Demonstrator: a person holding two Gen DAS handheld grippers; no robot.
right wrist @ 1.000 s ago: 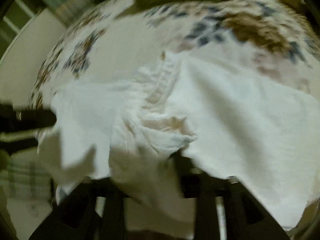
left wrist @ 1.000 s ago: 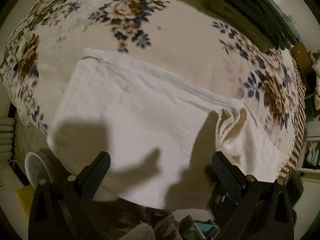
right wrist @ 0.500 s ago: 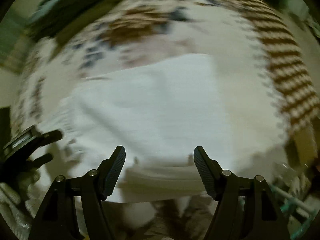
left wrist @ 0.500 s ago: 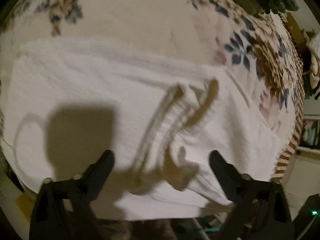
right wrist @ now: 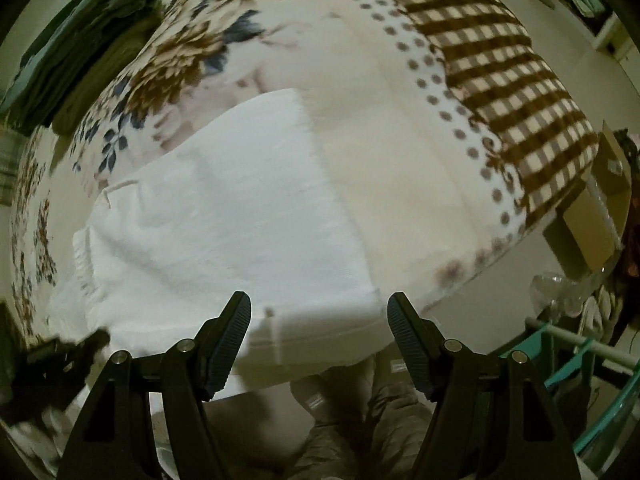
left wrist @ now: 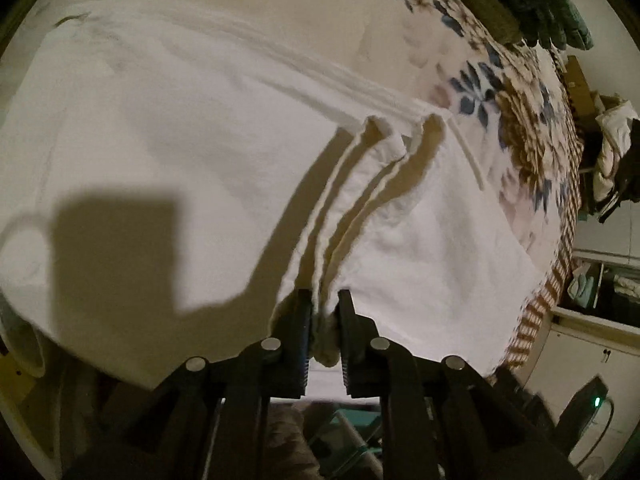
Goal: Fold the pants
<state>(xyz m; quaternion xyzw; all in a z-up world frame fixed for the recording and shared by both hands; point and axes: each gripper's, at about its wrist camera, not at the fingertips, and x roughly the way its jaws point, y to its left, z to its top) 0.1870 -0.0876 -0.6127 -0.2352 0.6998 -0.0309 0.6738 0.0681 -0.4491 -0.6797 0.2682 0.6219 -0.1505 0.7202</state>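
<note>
Pants point(left wrist: 168, 152), white, lying spread on a floral blanket point(left wrist: 320, 20) over a bed, near its front edge. Left tongs point(left wrist: 325, 312): jaws just closed, now pinching a gathered ridge of the pants' fabric that rises in pleats from the garment. Right tongs point(right wrist: 319, 332): jaws apart, nothing between the pads, poised over the pants' hem by the blanket's checked border point(right wrist: 512, 80). Dark green folded textiles point(left wrist: 532, 4) at the blanket's far edge.

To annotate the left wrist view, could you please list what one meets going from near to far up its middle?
Left gripper shut on the bunched waistband → white pants → floral blanket → dark green folded cloth at the far right.
</note>
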